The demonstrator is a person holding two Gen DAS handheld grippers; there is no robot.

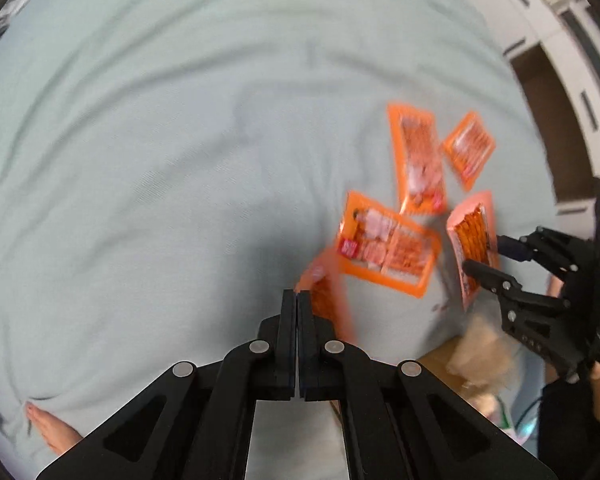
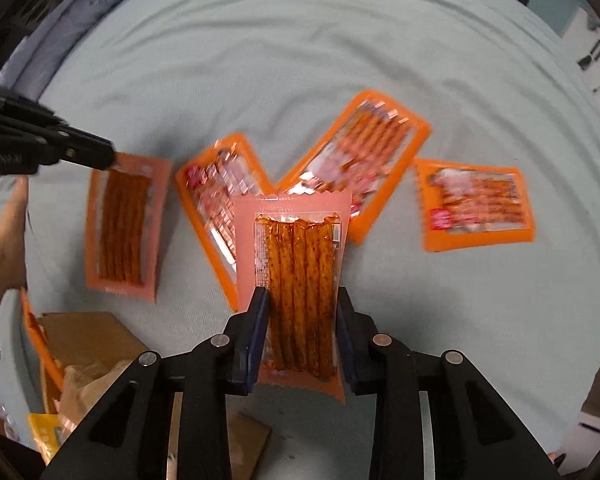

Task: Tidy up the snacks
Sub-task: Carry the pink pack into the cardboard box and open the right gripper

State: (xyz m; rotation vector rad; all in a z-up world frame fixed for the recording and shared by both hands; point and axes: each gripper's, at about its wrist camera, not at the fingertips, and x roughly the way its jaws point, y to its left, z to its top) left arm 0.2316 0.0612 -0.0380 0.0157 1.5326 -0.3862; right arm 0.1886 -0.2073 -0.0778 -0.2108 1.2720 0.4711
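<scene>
Broadly, by size:

- Bed: a pale green, creased sheet fills both views, and everything lies on it.
- Box: brown cardboard and open, at 8 o'clock in the right wrist view. An orange pack leans on its left wall. The inside is crumpled and blurred, so I cannot tell what else it holds.
- Right tongs: they point steeply down and grasp the held pack across its width, one pad on each long edge. This pack is pale orange with a clear window that shows red-brown sticks. It stands lengthwise along the fingers, above the sheet at the centre of the view.
- Left tongs: clenched, with the pads meeting and no gap between them. The tips sit at the top corner of the corner pack. Blur hides whether that corner is pinched, so I cannot tell.
- Corner pack: it shows its window side, at 9 o'clock from the held pack and at 12 o'clock from the box.
- Loose packs: three lie label up behind the held pack, one at 11 o'clock, one at 1 o'clock and one at 2 o'clock. The first two pass behind the held pack; the third lies apart.
</scene>
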